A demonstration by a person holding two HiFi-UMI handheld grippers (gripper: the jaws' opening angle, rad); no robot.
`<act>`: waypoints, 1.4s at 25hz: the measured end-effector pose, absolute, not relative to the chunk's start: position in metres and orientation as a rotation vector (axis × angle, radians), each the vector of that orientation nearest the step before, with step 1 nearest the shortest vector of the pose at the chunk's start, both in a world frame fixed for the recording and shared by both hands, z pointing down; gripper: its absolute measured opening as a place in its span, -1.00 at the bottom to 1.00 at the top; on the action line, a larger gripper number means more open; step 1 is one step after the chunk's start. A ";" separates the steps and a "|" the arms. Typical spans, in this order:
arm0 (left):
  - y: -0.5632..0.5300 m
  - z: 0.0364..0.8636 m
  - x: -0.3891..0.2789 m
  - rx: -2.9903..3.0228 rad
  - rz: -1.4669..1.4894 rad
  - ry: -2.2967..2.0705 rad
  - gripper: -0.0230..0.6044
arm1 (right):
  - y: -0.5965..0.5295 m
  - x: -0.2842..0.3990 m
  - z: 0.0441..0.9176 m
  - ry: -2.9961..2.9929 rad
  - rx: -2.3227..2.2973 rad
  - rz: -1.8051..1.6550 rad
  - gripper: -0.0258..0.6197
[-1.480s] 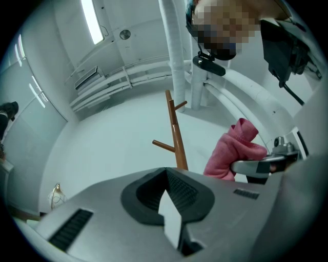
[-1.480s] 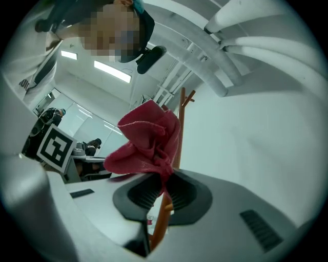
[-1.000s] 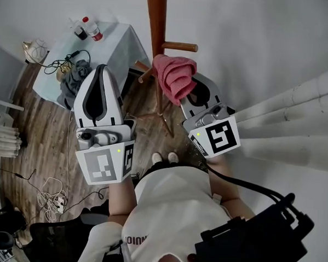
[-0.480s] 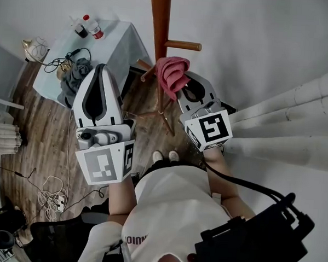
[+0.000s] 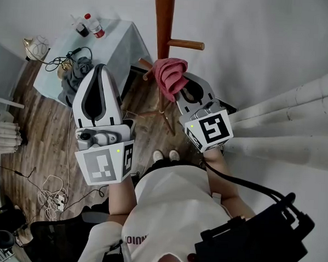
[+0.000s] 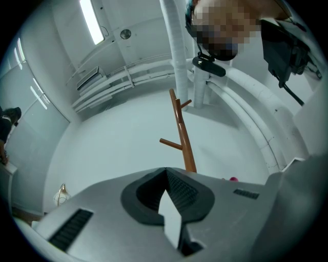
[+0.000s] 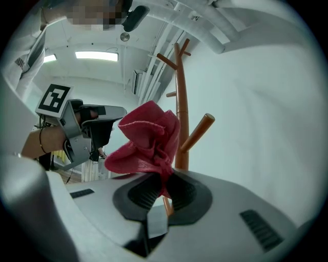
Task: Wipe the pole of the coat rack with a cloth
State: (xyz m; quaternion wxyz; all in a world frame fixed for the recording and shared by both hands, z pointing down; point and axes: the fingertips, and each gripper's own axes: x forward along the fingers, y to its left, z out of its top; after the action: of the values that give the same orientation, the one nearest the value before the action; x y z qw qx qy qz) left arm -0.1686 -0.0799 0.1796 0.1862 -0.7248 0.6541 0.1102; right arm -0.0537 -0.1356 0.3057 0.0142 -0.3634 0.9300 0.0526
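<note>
The brown wooden coat rack pole (image 5: 164, 23) rises by the white wall, with pegs sticking out (image 5: 186, 45). My right gripper (image 5: 180, 85) is shut on a bunched red cloth (image 5: 169, 76), which touches the pole's right side just below a peg. In the right gripper view the red cloth (image 7: 146, 140) bulges out of the closed jaws in front of the pole (image 7: 180, 102). My left gripper (image 5: 98, 70) hangs to the left of the pole, shut and empty. In the left gripper view the pole (image 6: 182, 133) stands ahead, apart from the jaws.
A pale table (image 5: 111, 43) at the back left carries bottles (image 5: 94, 26), cables and a grey garment (image 5: 73, 76). The rack's splayed feet (image 5: 159, 116) rest on the wood floor. Cables (image 5: 51, 196) lie on the floor at left. The person's feet (image 5: 165, 155) stand near the base.
My right gripper has moved left and up with the red cloth, bringing it against the pole. The left gripper has stayed put.
</note>
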 end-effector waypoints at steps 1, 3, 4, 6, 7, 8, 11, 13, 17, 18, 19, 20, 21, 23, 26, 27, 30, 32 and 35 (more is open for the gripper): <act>-0.079 0.180 -0.169 -2.041 0.309 1.842 -0.89 | -0.134 -0.055 0.304 2.896 -1.124 0.165 -0.78; -0.078 0.180 -0.170 -2.042 0.307 1.843 -0.89 | -0.131 -0.056 0.302 2.898 -1.108 0.173 -0.78; -0.078 0.180 -0.170 -2.041 0.307 1.842 -0.89 | -0.131 -0.057 0.301 2.900 -1.101 0.175 -0.78; -0.079 0.180 -0.170 -2.041 0.305 1.840 -0.89 | -0.129 -0.058 0.300 2.902 -1.090 0.175 -0.78; -0.079 0.180 -0.170 -2.041 0.304 1.839 -0.89 | -0.129 -0.058 0.300 2.903 -1.086 0.175 -0.78; -0.080 0.179 -0.170 -2.041 0.304 1.838 -0.89 | -0.129 -0.059 0.299 2.904 -1.080 0.174 -0.78; -0.081 0.179 -0.170 -2.042 0.303 1.836 -0.89 | -0.128 -0.061 0.297 2.907 -1.060 0.175 -0.78; -0.082 0.180 -0.170 -2.045 0.300 1.834 -0.89 | -0.127 -0.062 0.295 2.908 -1.044 0.176 -0.78; -0.082 0.181 -0.170 -2.049 0.302 1.832 -0.89 | -0.123 -0.064 0.292 2.904 -1.018 0.184 -0.78; -0.082 0.181 -0.170 -2.051 0.302 1.830 -0.89 | -0.121 -0.065 0.291 2.904 -1.013 0.184 -0.78; -0.082 0.182 -0.169 -2.053 0.302 1.829 -0.89 | -0.120 -0.065 0.291 2.905 -1.009 0.184 -0.78; -0.082 0.182 -0.169 -2.056 0.302 1.827 -0.89 | -0.119 -0.066 0.291 2.906 -1.004 0.183 -0.78; -0.081 0.183 -0.168 -2.059 0.302 1.826 -0.89 | -0.117 -0.067 0.291 2.906 -0.998 0.183 -0.78; -0.081 0.184 -0.168 -2.064 0.301 1.825 -0.89 | -0.114 -0.068 0.291 2.907 -0.989 0.184 -0.78; -0.077 0.185 -0.167 -2.067 0.304 1.823 -0.89 | -0.109 -0.068 0.291 2.903 -0.981 0.186 -0.78; -0.076 0.185 -0.167 -2.068 0.304 1.822 -0.89 | -0.107 -0.068 0.290 2.901 -0.977 0.186 -0.78; -0.076 0.188 -0.166 -2.076 0.301 1.821 -0.89 | -0.104 -0.067 0.288 2.893 -0.968 0.192 -0.78; -0.080 0.189 -0.165 -2.083 0.296 1.821 -0.89 | -0.105 -0.065 0.285 2.886 -0.961 0.197 -0.78; -0.088 0.190 -0.165 -2.091 0.289 1.827 -0.89 | -0.111 -0.062 0.279 2.866 -0.954 0.194 -0.78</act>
State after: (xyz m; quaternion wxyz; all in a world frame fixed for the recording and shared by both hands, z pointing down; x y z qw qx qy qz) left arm -0.1646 -0.0884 0.1901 0.1738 -0.7375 0.6445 0.1021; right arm -0.0623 -0.1108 0.2794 0.0572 -0.3146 0.9453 0.0641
